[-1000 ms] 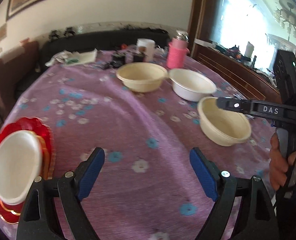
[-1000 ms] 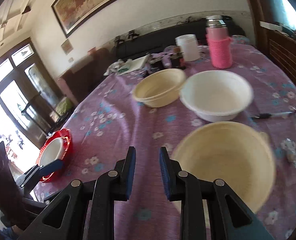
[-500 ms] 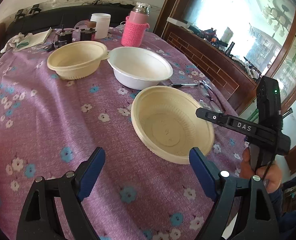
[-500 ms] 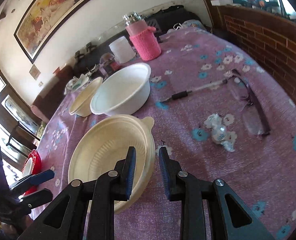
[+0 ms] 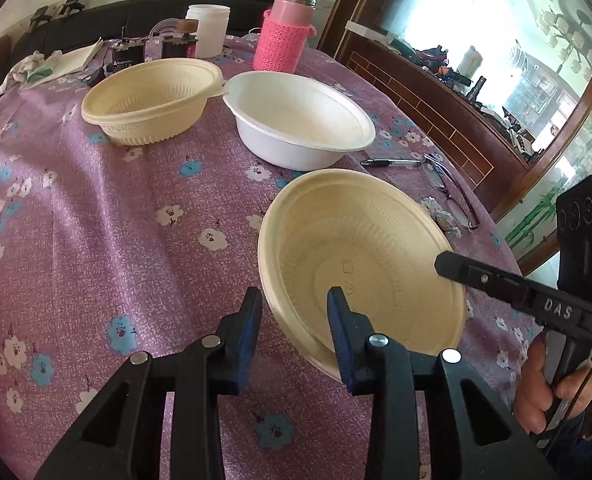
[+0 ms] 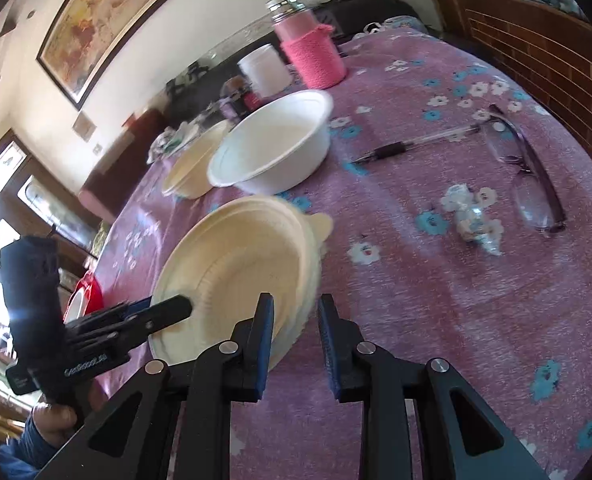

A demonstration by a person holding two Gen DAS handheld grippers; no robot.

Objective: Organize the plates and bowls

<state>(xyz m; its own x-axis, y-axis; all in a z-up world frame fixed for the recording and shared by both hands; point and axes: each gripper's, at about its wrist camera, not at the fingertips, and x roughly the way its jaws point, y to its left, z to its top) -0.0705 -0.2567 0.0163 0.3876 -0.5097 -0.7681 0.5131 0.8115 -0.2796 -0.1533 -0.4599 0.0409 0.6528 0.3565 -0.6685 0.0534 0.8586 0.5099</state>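
A cream bowl (image 5: 359, 264) sits tilted near the table's right edge; it also shows in the right wrist view (image 6: 232, 276). My left gripper (image 5: 294, 320) straddles its near rim, jaws partly closed around the wall. My right gripper (image 6: 294, 320) straddles the opposite rim, jaws narrow around it. A white bowl (image 5: 299, 120) and a second cream bowl (image 5: 152, 100) stand behind. A red plate with a white bowl (image 6: 84, 296) lies at the far left edge.
A pink-sleeved flask (image 5: 284, 36), a white jar (image 5: 208, 28) and small clutter stand at the table's back. A pen (image 6: 415, 144), glasses (image 6: 531, 176) and a crumpled wrapper (image 6: 471, 216) lie right of the bowls. A wooden sill runs along the right.
My left gripper swung from the red plate to the near cream bowl and narrowed its jaws around the rim. My right gripper closed in on the opposite rim; the bowl now tilts.
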